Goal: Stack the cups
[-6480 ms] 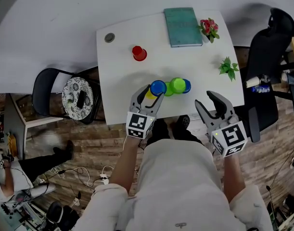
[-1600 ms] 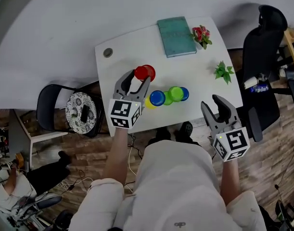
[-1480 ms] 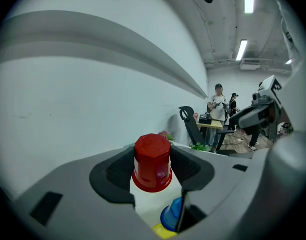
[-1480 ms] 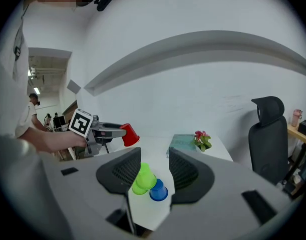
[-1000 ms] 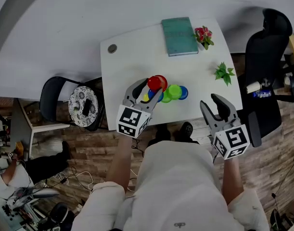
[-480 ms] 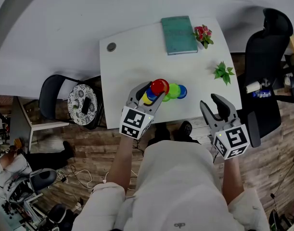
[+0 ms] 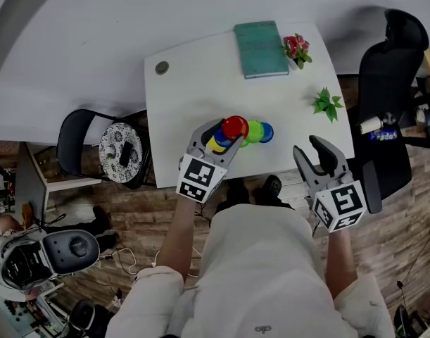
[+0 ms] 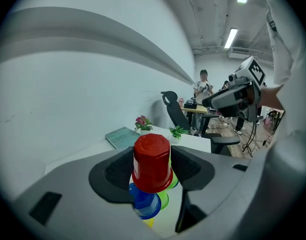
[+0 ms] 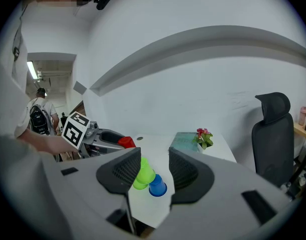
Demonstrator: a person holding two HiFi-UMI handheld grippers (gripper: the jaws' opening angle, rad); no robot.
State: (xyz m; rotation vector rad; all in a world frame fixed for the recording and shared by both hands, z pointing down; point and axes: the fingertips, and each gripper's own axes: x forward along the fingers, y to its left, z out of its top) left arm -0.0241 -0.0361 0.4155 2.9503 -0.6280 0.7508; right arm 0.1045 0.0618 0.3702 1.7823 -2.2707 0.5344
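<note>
Left gripper view: left gripper clenches red cup over blue cup; misaligned release may topple it. Right gripper jaws released.

So it's a red plastic cup, lime-green plastic cup, blue plastic cup, yellow plastic cup, plain white table, teal book.

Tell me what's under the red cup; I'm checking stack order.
Under the red cup is a blue cup, with a yellow cup edge below. The blue cup's top is covered.
</note>
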